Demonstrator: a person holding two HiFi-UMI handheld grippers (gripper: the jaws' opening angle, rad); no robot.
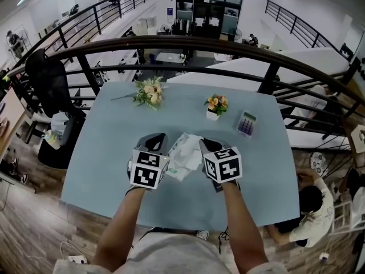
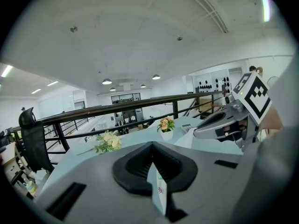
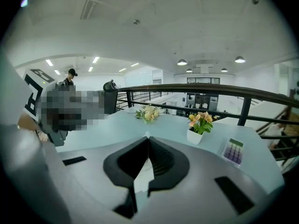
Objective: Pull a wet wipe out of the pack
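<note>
Left tongs point(image 2: 153, 168) pinch an edge of the pack point(image 2: 159, 191), right tongs point(image 3: 145, 163) pinch the wet wipe point(image 3: 142, 177); the pull should probably run steady and straight, pack anchored.

A pale blue table point(image 1: 102, 153) stands near a dark curved railing point(image 1: 188, 40); wood floor point(image 1: 34, 238) around it, black chair point(image 1: 45, 79) far left, round ceiling lamps point(image 2: 107, 81) lit.

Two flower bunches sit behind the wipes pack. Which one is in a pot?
The orange bunch on the right: it stands upright in a small white pot. The pale bouquet on the left lies loose on the table.
</note>
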